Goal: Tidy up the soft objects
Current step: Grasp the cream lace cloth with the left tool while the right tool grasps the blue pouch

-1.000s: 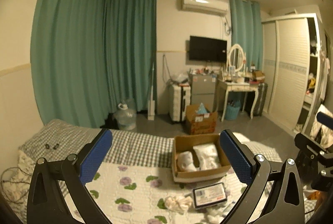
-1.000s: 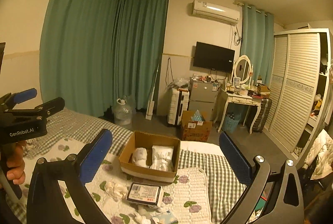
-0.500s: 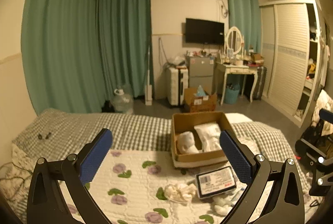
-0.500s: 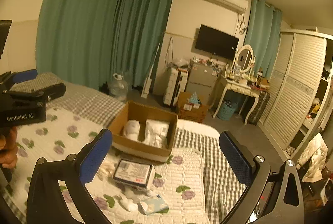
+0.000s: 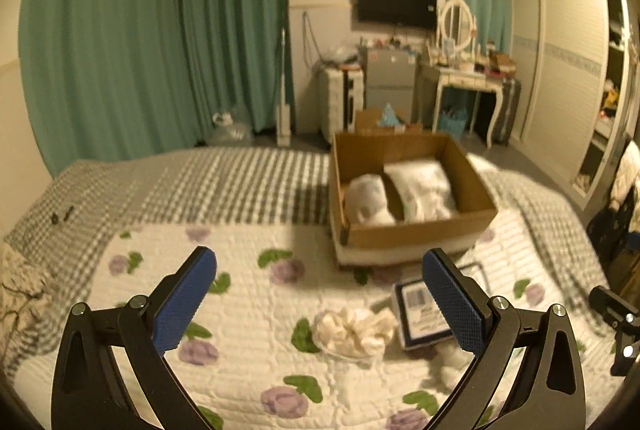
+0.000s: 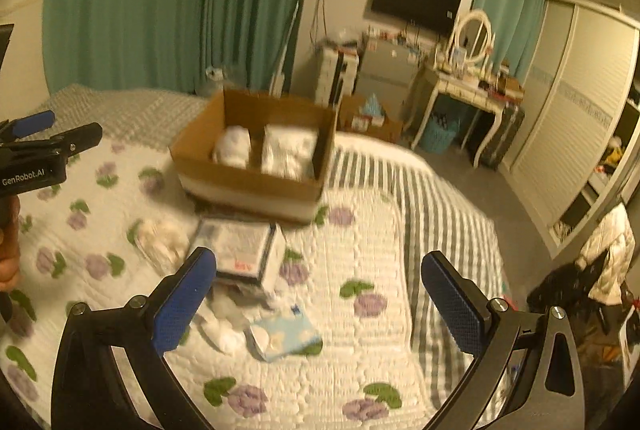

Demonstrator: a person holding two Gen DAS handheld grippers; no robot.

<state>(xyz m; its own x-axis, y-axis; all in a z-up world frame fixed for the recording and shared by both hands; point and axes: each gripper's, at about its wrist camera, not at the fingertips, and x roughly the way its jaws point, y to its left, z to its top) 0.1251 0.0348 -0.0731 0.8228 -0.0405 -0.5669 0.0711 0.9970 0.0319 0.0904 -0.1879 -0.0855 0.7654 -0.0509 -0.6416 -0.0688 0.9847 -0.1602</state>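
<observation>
Both sets of tongs hang over the bed with their blue pads spread wide and nothing between them: the left tongs point(image 5: 319, 304) above the flowered quilt point(image 5: 248, 314), the right tongs point(image 6: 319, 304) a little further toward the foot of the bed. The soft things still to be sorted lie loose on the quilt just in front of the cardboard box point(image 5: 412, 234): a crumpled cream cloth bundle point(image 5: 352, 330), a small white bundle point(image 6: 222, 330), and a light blue patterned packet point(image 6: 286, 336), all close around a flat labelled pack point(image 6: 236, 246). Two white soft bundles point(image 5: 400, 194) already sit side by side inside the box.

The step in hand looks like the reach down for the first loose piece. I would take the cream bundle with the left tongs, coming straight down over its bulk so the pads close on a thick fold rather than a stray edge, and keep clear of the quilt so it is not pinched with it. The right tongs are better placed for the blue packet or the white bundle. The box has room left along its front wall.

Compared with half a second ago, both cameras have dipped and moved closer: the ceiling and lamp are out of view, the box and the pile look larger, and the tongs are as wide as they were
</observation>
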